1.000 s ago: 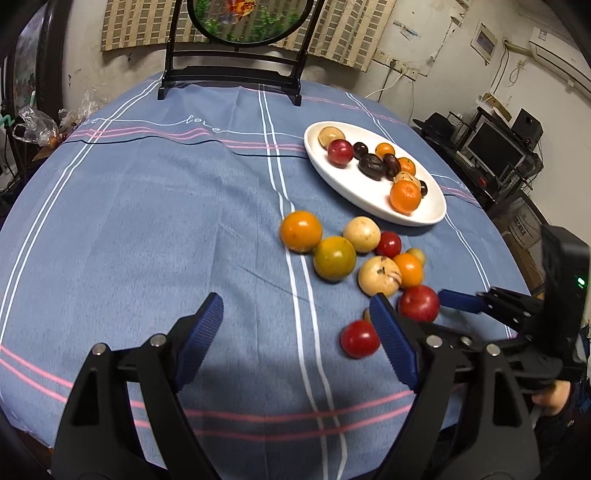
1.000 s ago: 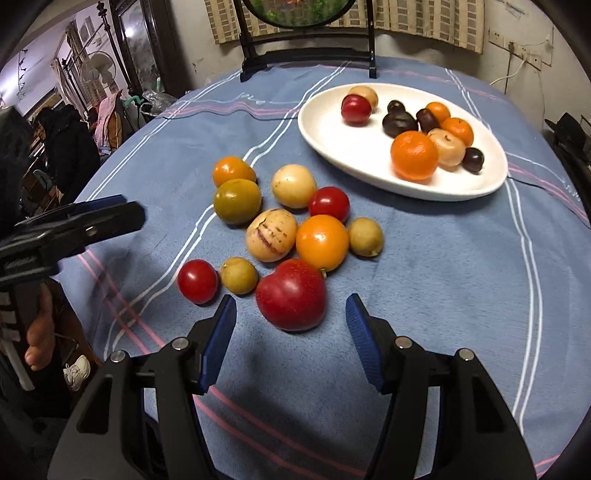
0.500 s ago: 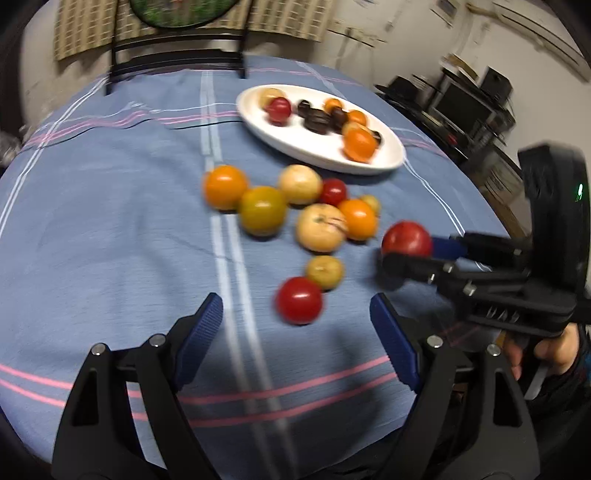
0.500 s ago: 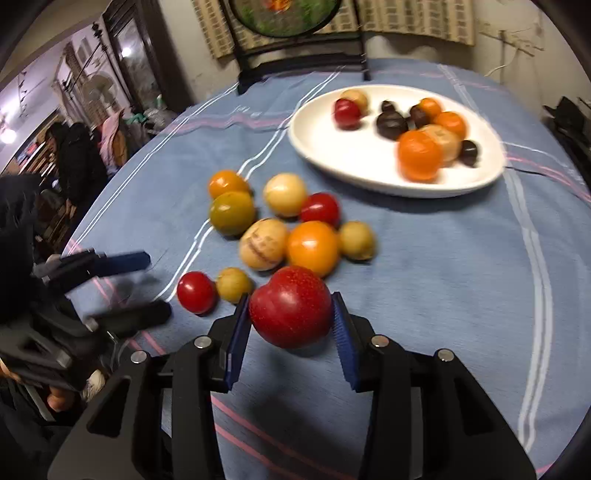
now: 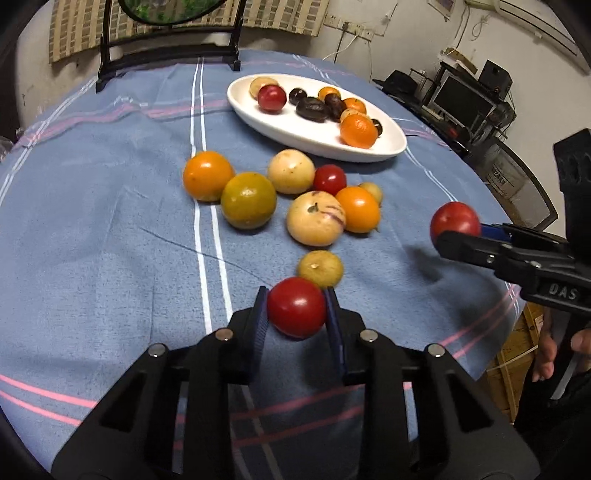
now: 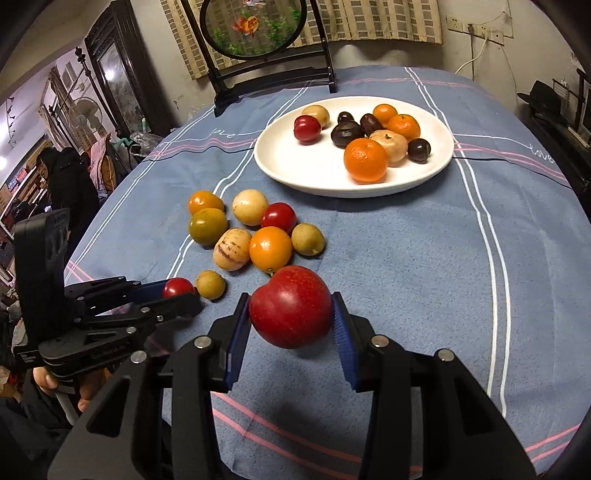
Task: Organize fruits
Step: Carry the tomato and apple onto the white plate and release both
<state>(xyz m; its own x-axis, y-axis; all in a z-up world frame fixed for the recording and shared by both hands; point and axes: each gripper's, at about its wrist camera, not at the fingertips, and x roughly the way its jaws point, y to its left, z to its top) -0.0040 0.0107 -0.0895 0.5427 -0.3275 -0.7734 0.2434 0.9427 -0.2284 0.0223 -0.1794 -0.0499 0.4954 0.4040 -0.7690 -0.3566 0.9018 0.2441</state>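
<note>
My left gripper (image 5: 297,312) is shut on a small red tomato (image 5: 296,312) low over the blue cloth; the tomato also shows in the right wrist view (image 6: 178,287). My right gripper (image 6: 291,314) is shut on a big red apple (image 6: 291,306) and holds it above the cloth; the apple shows at the right of the left wrist view (image 5: 455,222). Several loose fruits lie grouped mid-table, among them an orange (image 6: 270,248), a pale striped melon-like fruit (image 6: 232,249) and a small yellow fruit (image 5: 320,268). A white oval plate (image 6: 295,173) with several fruits stands beyond.
A dark framed round screen on a stand (image 6: 255,33) is at the table's far edge. The round table's edge (image 5: 513,229) curves close on the right, with electronics and a chair beyond. A person's hand (image 5: 546,354) holds the right gripper.
My left gripper moved in and shut on the small red tomato. My right gripper, holding the red apple, lifted it off the cloth and to the right.
</note>
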